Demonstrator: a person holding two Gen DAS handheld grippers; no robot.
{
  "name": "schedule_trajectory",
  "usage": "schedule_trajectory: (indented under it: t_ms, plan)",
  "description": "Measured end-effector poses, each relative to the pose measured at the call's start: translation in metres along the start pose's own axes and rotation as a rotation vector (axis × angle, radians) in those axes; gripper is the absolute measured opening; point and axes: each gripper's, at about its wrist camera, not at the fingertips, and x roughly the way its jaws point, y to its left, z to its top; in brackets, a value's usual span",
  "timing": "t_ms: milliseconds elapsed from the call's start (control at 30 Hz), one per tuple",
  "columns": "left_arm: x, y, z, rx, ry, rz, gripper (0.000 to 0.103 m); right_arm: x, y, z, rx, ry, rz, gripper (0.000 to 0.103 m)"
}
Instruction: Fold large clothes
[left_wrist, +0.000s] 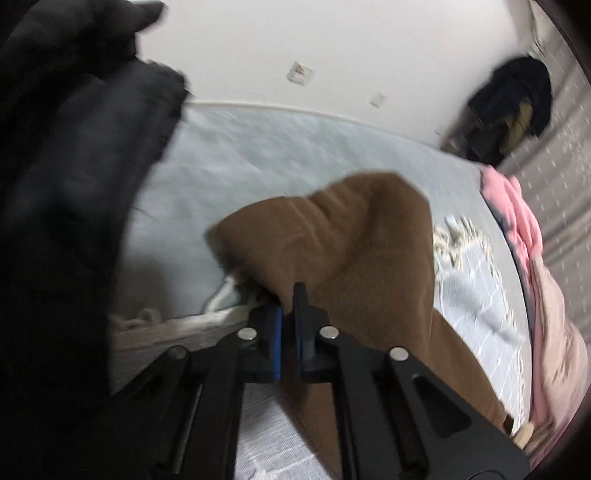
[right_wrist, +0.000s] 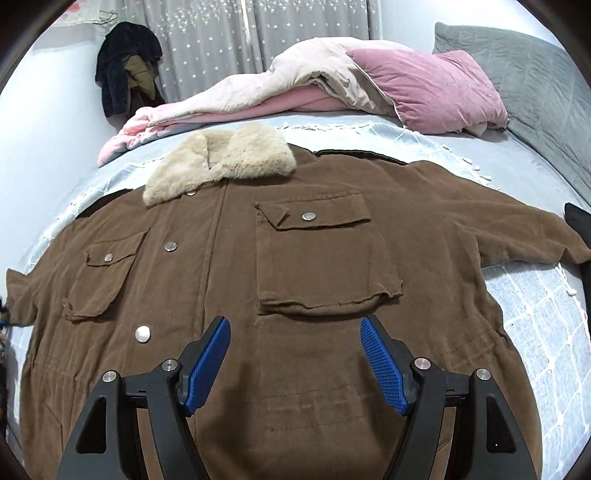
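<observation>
A large brown coat (right_wrist: 295, 266) with a cream fur collar (right_wrist: 221, 162) lies spread face up on the bed, sleeves out to both sides. My right gripper (right_wrist: 295, 328) is open and empty, above the coat's lower front below the large chest pocket (right_wrist: 321, 251). My left gripper (left_wrist: 290, 299) is shut on a fold of the brown coat (left_wrist: 351, 240) and holds it lifted off the bed. The left wrist view is blurred.
A white fringed throw (right_wrist: 535, 314) covers the light blue sheet (left_wrist: 258, 155). A pink and beige duvet (right_wrist: 295, 85), a pink pillow (right_wrist: 436, 88) and a grey pillow (right_wrist: 524, 81) lie at the back. Dark clothes hang by the curtain (right_wrist: 125, 66). Dark fabric (left_wrist: 66, 184) fills the left wrist view's left.
</observation>
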Motion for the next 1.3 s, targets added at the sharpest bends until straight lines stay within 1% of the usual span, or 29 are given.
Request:
schedule_trajectory:
  t_ms: [33, 67, 100, 133, 233, 333, 367, 433, 467, 500, 533, 633, 733, 833, 900, 933, 967, 1000, 1033, 1067, 1100, 1133, 1167, 1200, 1267, 1300]
  plan:
    - [-0.010, -0.003, -0.003, -0.003, -0.039, 0.014, 0.005, -0.001, -0.002, 0.000, 0.006, -0.003, -0.002, 0.074]
    - [-0.021, -0.005, -0.005, -0.002, -0.077, 0.010, 0.004, -0.001, -0.003, 0.001, 0.010, -0.004, 0.001, 0.074]
    - [-0.039, -0.008, -0.007, 0.007, -0.136, -0.004, 0.004, -0.002, -0.003, 0.001, 0.016, -0.006, 0.003, 0.074]
    - [-0.051, -0.011, -0.006, 0.016, -0.174, -0.022, 0.004, -0.002, -0.005, 0.001, 0.024, -0.007, 0.009, 0.074]
    - [-0.104, -0.026, -0.013, 0.073, -0.312, -0.123, 0.004, -0.004, -0.006, 0.001, 0.037, -0.008, 0.022, 0.074]
    - [-0.148, -0.049, -0.021, 0.157, -0.402, -0.240, 0.004, -0.008, -0.006, 0.002, 0.043, -0.019, 0.029, 0.074]
    - [-0.167, -0.060, -0.027, 0.202, -0.434, -0.291, 0.004, -0.009, -0.007, 0.002, 0.044, -0.023, 0.031, 0.074]
    - [-0.196, -0.080, -0.039, 0.281, -0.470, -0.384, 0.004, -0.011, -0.007, 0.002, 0.048, -0.028, 0.035, 0.074]
    - [-0.204, -0.090, -0.042, 0.308, -0.474, -0.422, 0.004, -0.012, -0.008, 0.002, 0.050, -0.030, 0.037, 0.074]
    - [-0.216, -0.098, -0.049, 0.344, -0.475, -0.469, 0.004, -0.012, -0.008, 0.002, 0.051, -0.029, 0.039, 0.074]
    - [-0.232, -0.110, -0.061, 0.395, -0.468, -0.532, 0.004, -0.012, -0.008, 0.002, 0.053, -0.029, 0.042, 0.074]
    - [-0.258, -0.140, -0.093, 0.499, -0.466, -0.637, 0.004, -0.013, -0.008, 0.003, 0.056, -0.033, 0.046, 0.074]
    - [-0.285, -0.164, -0.136, 0.613, -0.421, -0.751, 0.004, -0.013, -0.008, 0.003, 0.058, -0.035, 0.048, 0.074]
    - [-0.307, -0.174, -0.175, 0.699, -0.367, -0.822, 0.004, -0.012, -0.010, 0.004, 0.068, -0.032, 0.052, 0.074]
    - [-0.314, -0.181, -0.200, 0.745, -0.319, -0.861, 0.004, -0.011, -0.013, 0.004, 0.083, -0.025, 0.059, 0.074]
    - [-0.315, -0.185, -0.218, 0.779, -0.275, -0.886, 0.005, -0.010, -0.015, 0.005, 0.089, -0.022, 0.063, 0.074]
    - [-0.314, -0.189, -0.228, 0.809, -0.230, -0.910, 0.005, -0.009, -0.016, 0.005, 0.099, -0.019, 0.068, 0.074]
    - [-0.313, -0.194, -0.240, 0.846, -0.174, -0.936, 0.010, -0.009, -0.018, 0.006, 0.110, -0.018, 0.074, 0.074]
    - [-0.306, -0.201, -0.259, 0.930, -0.047, -0.981, 0.026, -0.008, -0.019, 0.006, 0.116, -0.018, 0.076, 0.074]
    - [-0.298, -0.212, -0.274, 1.000, 0.074, -1.019, 0.037, -0.007, -0.021, 0.007, 0.126, -0.017, 0.080, 0.074]
    - [-0.290, -0.215, -0.287, 1.065, 0.204, -1.050, 0.057, -0.007, -0.023, 0.007, 0.134, -0.015, 0.082, 0.074]
    - [-0.284, -0.212, -0.297, 1.108, 0.289, -1.059, 0.061, -0.006, -0.025, 0.007, 0.144, -0.011, 0.088, 0.074]
    - [-0.281, -0.207, -0.300, 1.133, 0.316, -1.061, 0.061, -0.005, -0.027, 0.007, 0.151, -0.007, 0.092, 0.074]
    - [-0.280, -0.202, -0.299, 1.145, 0.316, -1.061, 0.061, -0.004, -0.029, 0.007, 0.164, 0.001, 0.101, 0.074]
    - [-0.277, -0.186, -0.285, 1.152, 0.296, -1.062, 0.063, -0.003, -0.033, 0.007, 0.183, 0.015, 0.123, 0.074]
    - [-0.275, -0.180, -0.276, 1.140, 0.294, -1.059, 0.067, -0.002, -0.035, 0.006, 0.192, 0.021, 0.137, 0.074]
